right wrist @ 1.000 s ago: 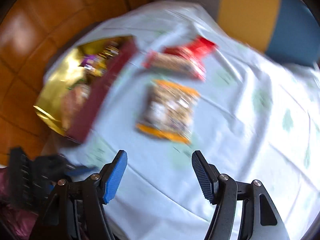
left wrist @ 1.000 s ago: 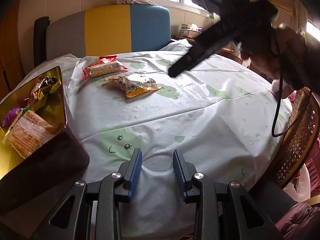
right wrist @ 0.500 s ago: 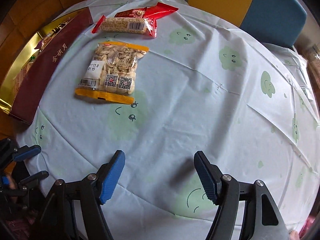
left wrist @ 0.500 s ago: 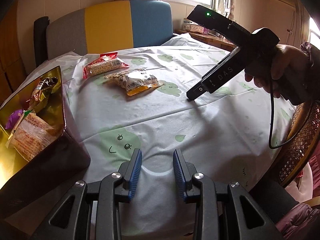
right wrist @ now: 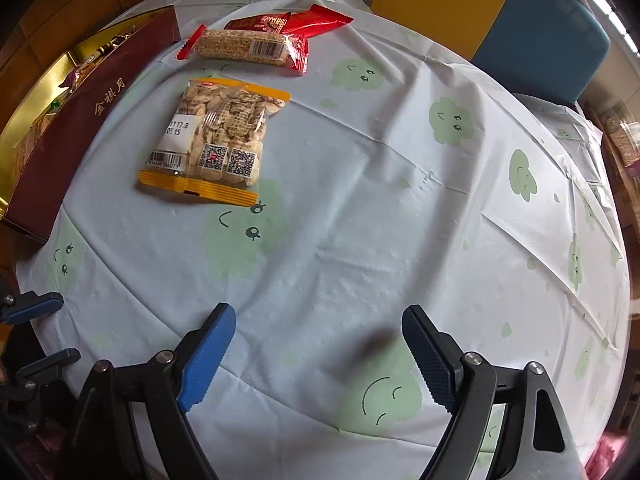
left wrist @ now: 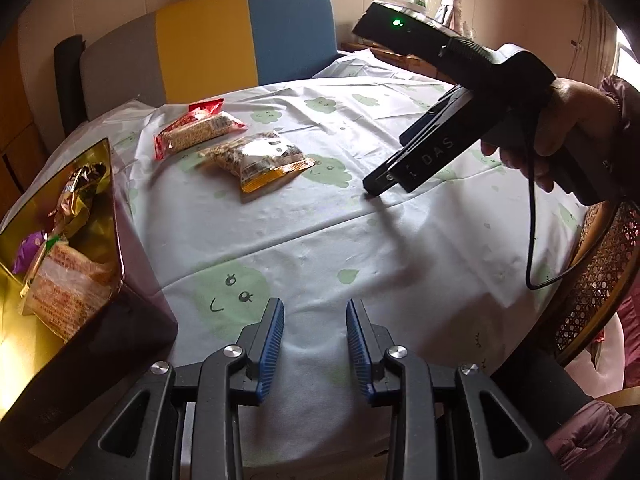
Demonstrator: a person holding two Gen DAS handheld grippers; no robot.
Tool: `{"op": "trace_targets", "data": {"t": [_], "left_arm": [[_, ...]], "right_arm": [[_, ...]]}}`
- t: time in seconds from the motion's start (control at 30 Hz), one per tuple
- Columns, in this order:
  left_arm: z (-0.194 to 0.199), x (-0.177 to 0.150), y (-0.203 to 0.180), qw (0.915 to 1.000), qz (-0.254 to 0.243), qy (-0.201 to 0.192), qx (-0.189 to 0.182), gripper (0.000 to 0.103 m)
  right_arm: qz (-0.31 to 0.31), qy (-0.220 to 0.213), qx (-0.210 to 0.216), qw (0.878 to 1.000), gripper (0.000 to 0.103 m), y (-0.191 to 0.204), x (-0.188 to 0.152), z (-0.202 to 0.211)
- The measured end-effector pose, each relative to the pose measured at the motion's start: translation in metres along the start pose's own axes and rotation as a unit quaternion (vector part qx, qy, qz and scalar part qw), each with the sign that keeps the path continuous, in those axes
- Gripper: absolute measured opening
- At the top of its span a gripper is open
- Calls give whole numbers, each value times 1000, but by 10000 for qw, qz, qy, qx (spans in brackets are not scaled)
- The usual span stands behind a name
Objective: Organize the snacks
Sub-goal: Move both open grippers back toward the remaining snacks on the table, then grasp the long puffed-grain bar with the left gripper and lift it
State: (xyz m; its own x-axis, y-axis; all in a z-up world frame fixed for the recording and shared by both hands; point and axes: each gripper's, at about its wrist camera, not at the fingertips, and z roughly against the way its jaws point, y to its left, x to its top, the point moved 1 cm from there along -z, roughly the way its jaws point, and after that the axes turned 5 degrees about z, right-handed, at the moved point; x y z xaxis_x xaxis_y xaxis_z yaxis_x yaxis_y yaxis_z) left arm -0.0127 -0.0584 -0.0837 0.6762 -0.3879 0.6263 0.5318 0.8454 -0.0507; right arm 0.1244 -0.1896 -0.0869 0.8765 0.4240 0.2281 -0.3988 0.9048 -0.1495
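My right gripper [right wrist: 318, 350] jaws are opening, empty; clear orange-edged seed packet [right wrist: 216, 140] upper left. Left gripper [left wrist: 315, 330] narrow, empty.

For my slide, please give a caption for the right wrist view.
Open right hand-held gripper, jaws opening, above tablecloth; seed packet and red-wrapped bar lie beside the box.

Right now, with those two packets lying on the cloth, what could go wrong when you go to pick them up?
Three things, I'd guess. The seed packet lies flat on the loose tablecloth, so the right tool, its jaws opening and empty, might pinch cloth along with it. The red-wrapped bar lies close beside the packet and could get nudged. The box sits at the table's edge and already holds snacks, so a careless drop could miss.
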Motion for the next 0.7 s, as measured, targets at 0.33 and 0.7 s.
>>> {"op": "trace_targets", "data": {"t": [0.33, 0.7], "left_arm": [[21, 25, -2, 9998, -77, -92, -142, 33], [47, 72, 35, 9989, 279, -184, -320, 33]], "right_arm": [[18, -7, -15, 10000, 86, 0, 0, -1], [101, -24, -79, 9999, 86, 2, -1, 2]]}}
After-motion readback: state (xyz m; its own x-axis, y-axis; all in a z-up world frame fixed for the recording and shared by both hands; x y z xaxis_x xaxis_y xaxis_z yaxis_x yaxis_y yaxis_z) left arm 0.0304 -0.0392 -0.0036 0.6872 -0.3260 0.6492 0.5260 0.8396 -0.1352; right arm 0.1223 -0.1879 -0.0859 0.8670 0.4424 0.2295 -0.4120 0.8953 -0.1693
